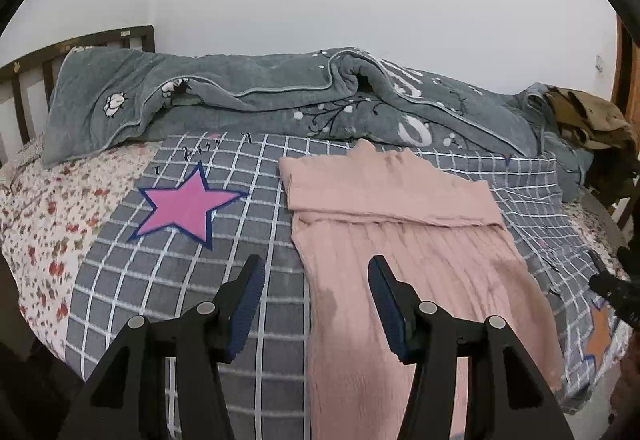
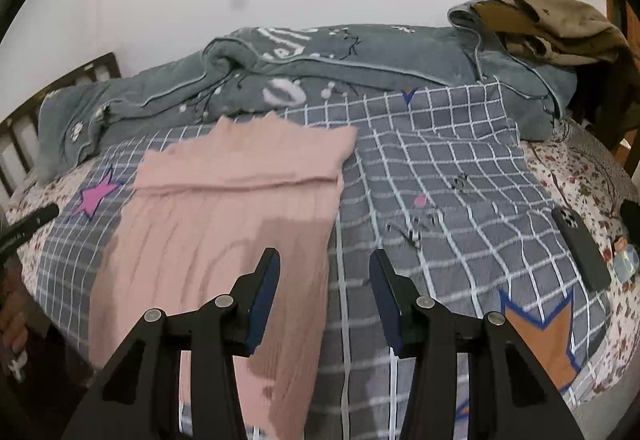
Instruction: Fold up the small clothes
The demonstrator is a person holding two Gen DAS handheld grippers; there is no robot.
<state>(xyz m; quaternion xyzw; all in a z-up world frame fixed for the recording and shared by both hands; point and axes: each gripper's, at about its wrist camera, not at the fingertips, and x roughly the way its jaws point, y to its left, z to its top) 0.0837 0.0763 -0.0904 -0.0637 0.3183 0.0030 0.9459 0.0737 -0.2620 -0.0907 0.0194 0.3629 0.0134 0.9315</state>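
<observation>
Pink ribbed knit lies flat on the bed — a small garment (image 1: pixel 400 240) spread lengthwise over a grey checked cover (image 1: pixel 192 280), its far end folded back across itself so a doubled band runs from side to side near the collar.

In the left wrist view, going left to right: a floral sheet (image 1: pixel 44 224) at 9 o'clock, a pink star (image 1: pixel 188 206) printed on the cover at 10 o'clock, then the garment from 12 o'clock down to 5 o'clock. The left tool (image 1: pixel 316 282) hangs above the garment's left edge with its jaws spread wide and nothing between them; its left finger is over the checked cover, its right finger over the pink knit.

In the right wrist view the garment (image 2: pixel 224 224) fills the left half, from 11 o'clock to 7 o'clock. The right tool (image 2: pixel 325 278) is likewise parted and empty, straddling the garment's right edge. Further right, an orange star (image 2: pixel 548 344) sits at 4 o'clock and a dark phone (image 2: pixel 580 248) lies at 3 o'clock on the cover's edge.

Behind everything, a rumpled grey quilt (image 2: pixel 320 68) crosses 12 o'clock — brown clothing (image 2: pixel 560 28) is heaped on its right end.
</observation>
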